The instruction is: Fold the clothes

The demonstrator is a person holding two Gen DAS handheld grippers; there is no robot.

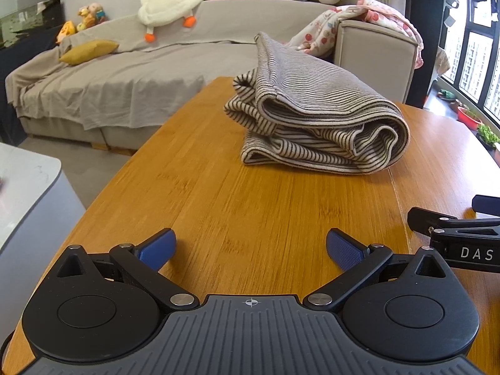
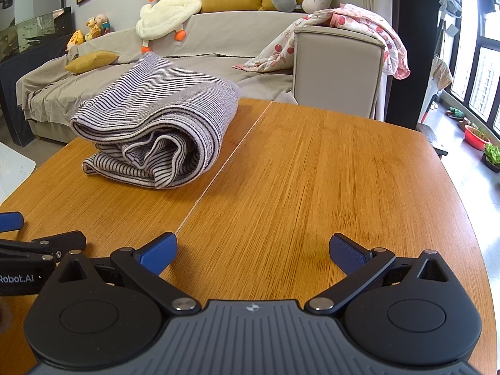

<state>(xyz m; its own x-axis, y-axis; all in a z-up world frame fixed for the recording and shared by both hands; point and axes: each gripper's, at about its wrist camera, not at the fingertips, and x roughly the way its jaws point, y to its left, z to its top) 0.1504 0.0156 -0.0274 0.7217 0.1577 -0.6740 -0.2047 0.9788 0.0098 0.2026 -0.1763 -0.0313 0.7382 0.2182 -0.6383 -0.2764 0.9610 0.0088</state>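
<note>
Left tool (image 1: pixel 251 247) spread wide, blue pads (image 1: pixel 157 247) well apart, nothing between them, hovering low over the near end of the wooden surface (image 1: pixel 218 206). Right tool (image 2: pixel 253 250) likewise wide, blue pads (image 2: pixel 347 254) gripping nothing, poised above bare wood on the other side of the seam running up the surface (image 2: pixel 312 172). Seen from the left wrist, part of the right tool pokes in at 3 o'clock; seen from the right wrist, part of the left tool pokes in at 9 o'clock, so the two sit side by side. Striped garment (image 1: pixel 315 125) folded into a thick, loosely rolled bundle, resting on the surface well apart from both tools: at 1 o'clock in the left wrist view, at 11 o'clock in the right wrist view (image 2: pixel 156 131). Layered edges and a curled hem facing the cameras, one upper flap lifted toward the far side. Bundle lying just left of the seam, touched by neither tool. Beyond the surface, at 12 o'clock, a grey sofa (image 1: pixel 125 72) carrying a white plush goose (image 1: pixel 172 0), yellow cushions (image 1: pixel 89 50) and a floral blanket (image 1: pixel 359 22) draped over its armrest. Windows (image 2: pixel 487 72) at 3 o'clock.
</note>
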